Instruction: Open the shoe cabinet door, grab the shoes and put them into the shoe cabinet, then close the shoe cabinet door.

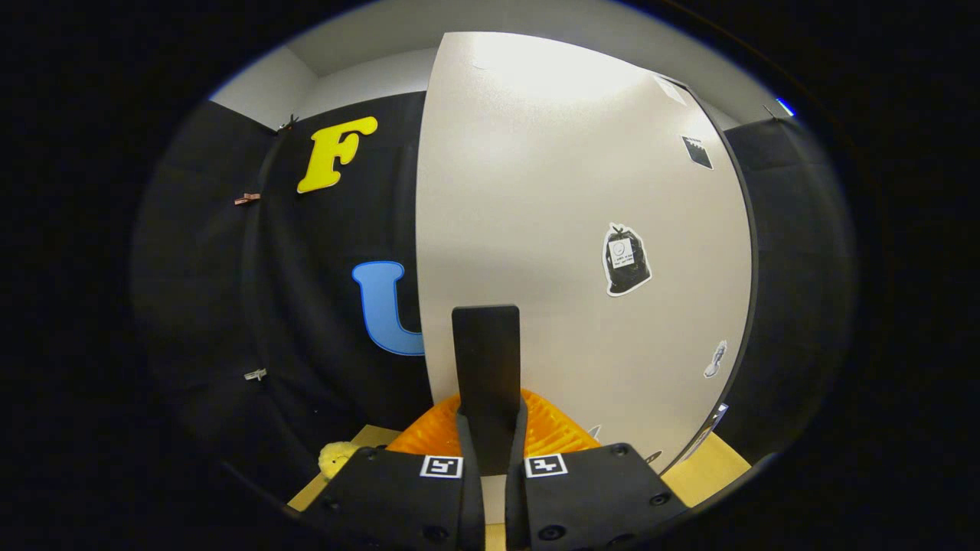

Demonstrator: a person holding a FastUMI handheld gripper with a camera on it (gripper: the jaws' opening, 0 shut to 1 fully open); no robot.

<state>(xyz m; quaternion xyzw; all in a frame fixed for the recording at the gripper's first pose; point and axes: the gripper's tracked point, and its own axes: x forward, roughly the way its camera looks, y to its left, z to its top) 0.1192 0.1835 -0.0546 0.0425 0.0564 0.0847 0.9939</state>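
Pressing inward on a thin dark upright plate [485, 360], the gripper [490, 444] stood clenched, its two fingers [468, 451] drawn nearly together with the plate's lower end pinched between them. The plate rose straight up from the finger gap and ended in a flat, squared top edge. It could not be told from this view whether the plate was a handle fixed to the cabinet door.

Directly behind the plate stood the pale shoe cabinet door [566, 229], filling the area ahead of the fingers. Its left edge ran as a long vertical line just left of the plate, and its right edge was bordered by a dark strip curving down toward the floor. Several small stickers [626, 260] were fixed to the door face to the right of the plate.

An orange ribbed object [551, 428] lay low between the fingers and the door base, spreading to either side of the plate. A small yellow plush item [337, 457] sat on the light wooden floor [712, 467] to the left of the fingers, near the black cloth wall [230, 291].

Open room lay left of the door edge, back to the cloth wall. To the right, a narrow band of floor remained beyond the door's dark edge.

The gripper was held level and pointed squarely at the door face.
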